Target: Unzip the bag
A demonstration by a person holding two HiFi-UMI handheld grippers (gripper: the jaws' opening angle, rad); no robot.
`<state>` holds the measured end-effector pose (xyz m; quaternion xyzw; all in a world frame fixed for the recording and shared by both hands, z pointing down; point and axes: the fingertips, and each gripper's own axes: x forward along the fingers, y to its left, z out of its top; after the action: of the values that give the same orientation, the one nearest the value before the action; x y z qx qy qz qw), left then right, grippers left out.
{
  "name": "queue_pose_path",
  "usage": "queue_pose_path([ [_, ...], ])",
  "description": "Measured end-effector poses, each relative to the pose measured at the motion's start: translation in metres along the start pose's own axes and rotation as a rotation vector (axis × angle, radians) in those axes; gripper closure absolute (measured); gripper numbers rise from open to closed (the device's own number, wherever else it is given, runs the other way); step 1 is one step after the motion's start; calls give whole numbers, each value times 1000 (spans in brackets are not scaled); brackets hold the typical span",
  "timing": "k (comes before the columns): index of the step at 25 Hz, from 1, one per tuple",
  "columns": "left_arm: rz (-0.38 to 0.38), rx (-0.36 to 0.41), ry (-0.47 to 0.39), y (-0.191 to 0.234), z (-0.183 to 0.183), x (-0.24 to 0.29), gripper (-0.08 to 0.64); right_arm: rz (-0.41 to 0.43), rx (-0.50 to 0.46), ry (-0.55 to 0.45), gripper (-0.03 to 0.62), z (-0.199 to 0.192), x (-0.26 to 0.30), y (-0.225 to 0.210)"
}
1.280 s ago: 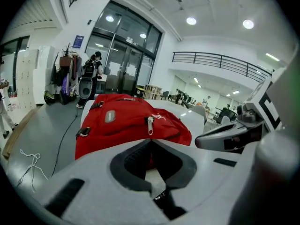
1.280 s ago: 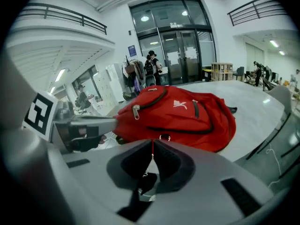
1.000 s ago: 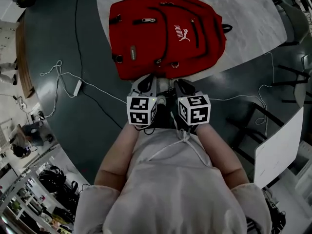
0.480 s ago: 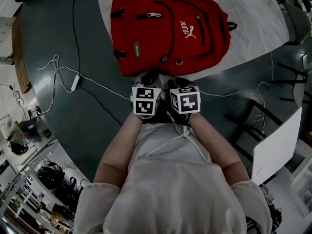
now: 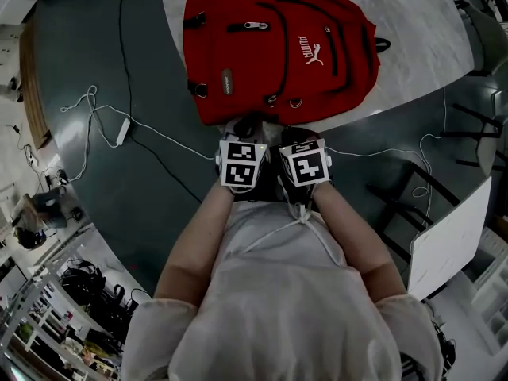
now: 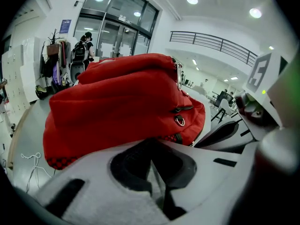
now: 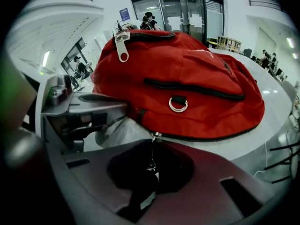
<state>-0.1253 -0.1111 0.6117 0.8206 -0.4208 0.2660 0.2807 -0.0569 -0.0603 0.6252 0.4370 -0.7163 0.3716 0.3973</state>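
Observation:
A red backpack (image 5: 278, 50) lies flat on a pale marbled table (image 5: 421, 38). Both grippers sit side by side at its near bottom edge. In the right gripper view the backpack (image 7: 187, 74) fills the middle, and a thin metal zipper pull (image 7: 152, 156) hangs from the bottom zipper into my right gripper (image 7: 152, 172), whose jaws are closing on it. My left gripper (image 6: 157, 175) is shut just below the backpack (image 6: 117, 102), with nothing clearly between its jaws. From the head view the left gripper (image 5: 240, 129) and right gripper (image 5: 294, 137) have their fingertips largely hidden by their marker cubes.
A metal D-ring (image 7: 178, 104) hangs on the bag's front. A white cable with an adapter (image 5: 121, 129) trails over the dark floor at left. Chairs (image 5: 476, 125) and a white board (image 5: 452, 240) stand at right. Table edge runs just under the bag.
Both grippers have moved closer together and slightly up toward the bag's bottom edge. The bag sits a little higher and further right in the head view.

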Motion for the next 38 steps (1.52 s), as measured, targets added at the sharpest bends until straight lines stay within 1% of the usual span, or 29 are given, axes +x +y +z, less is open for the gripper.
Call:
queue_pose_path([
  [3,-1,-3,11,1,-1,1,540,41,-28,12,563,0,-1,-3],
  [7,-6,-21,31,5,-2,4,540,30,-131,14,563,-1,-8,-10],
  [9,3,-23,37,6,-3,4,540,33,-157,21,563,-3,-9,-14],
  [16,94,18,32,6,-4,6,540,94,-179,32,563,-8,-13,-34],
  [22,180,8,30,6,-4,4,540,137,-255,65,563,-11,-19,-50],
  [24,193,-8,38,9,-4,5,540,146,-302,75,563,-10,-21,-56],
  [25,196,-26,44,10,-4,5,540,154,-307,82,563,-10,-21,-59],
  [28,209,-61,57,10,-5,5,540,186,-276,98,563,-16,-20,-68],
  [31,232,-80,66,10,-6,5,540,205,-278,110,563,-17,-20,-77],
  [35,251,-105,73,12,-7,4,540,206,-312,135,563,-16,-27,-90],
  [38,261,-112,79,12,-8,4,540,187,-355,143,563,-15,-32,-107],
])
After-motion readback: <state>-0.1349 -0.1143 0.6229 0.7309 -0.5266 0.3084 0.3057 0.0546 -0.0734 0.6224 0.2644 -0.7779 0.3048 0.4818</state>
